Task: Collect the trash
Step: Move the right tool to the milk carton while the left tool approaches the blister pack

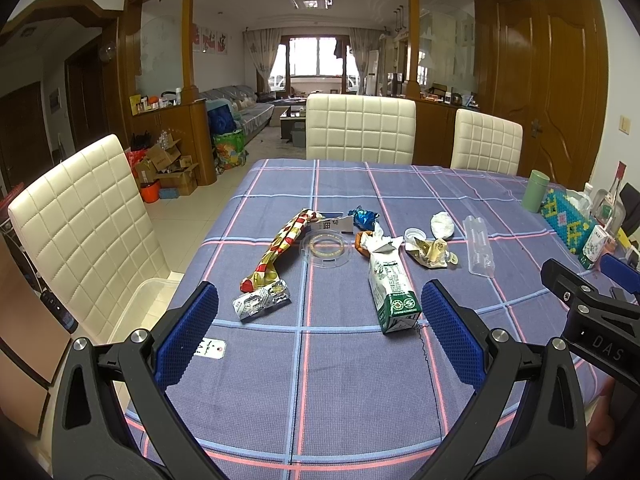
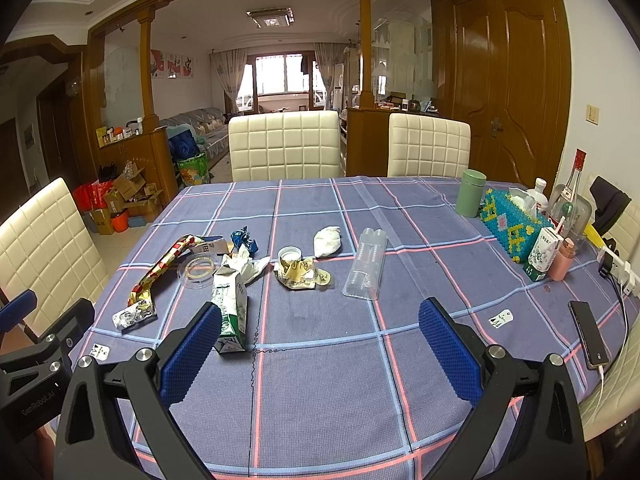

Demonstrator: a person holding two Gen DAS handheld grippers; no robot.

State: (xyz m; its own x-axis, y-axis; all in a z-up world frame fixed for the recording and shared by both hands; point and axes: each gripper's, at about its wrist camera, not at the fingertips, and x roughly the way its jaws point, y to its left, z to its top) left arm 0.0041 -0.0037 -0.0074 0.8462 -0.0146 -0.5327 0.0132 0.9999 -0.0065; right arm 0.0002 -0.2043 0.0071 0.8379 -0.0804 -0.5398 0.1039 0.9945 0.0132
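Left gripper (image 1: 320, 332): fingers spread wide, nothing between them, hovering over the plaid-covered surface (image 1: 360, 392). Right gripper (image 2: 320, 344): fingers likewise wide and empty. Trash lies ahead of both. Milk carton (image 1: 394, 292) on its side, just beyond the left gripper's right finger; in the right wrist view it sits beside the left finger. Foil blister pack (image 1: 262, 304) beyond the left finger. Further ahead: long red-gold wrapper (image 1: 282, 246), clear round lid (image 1: 326, 250), blue foil wrapper (image 1: 363, 218), crumpled white tissue (image 2: 328, 241), clear plastic tray (image 2: 366, 264).
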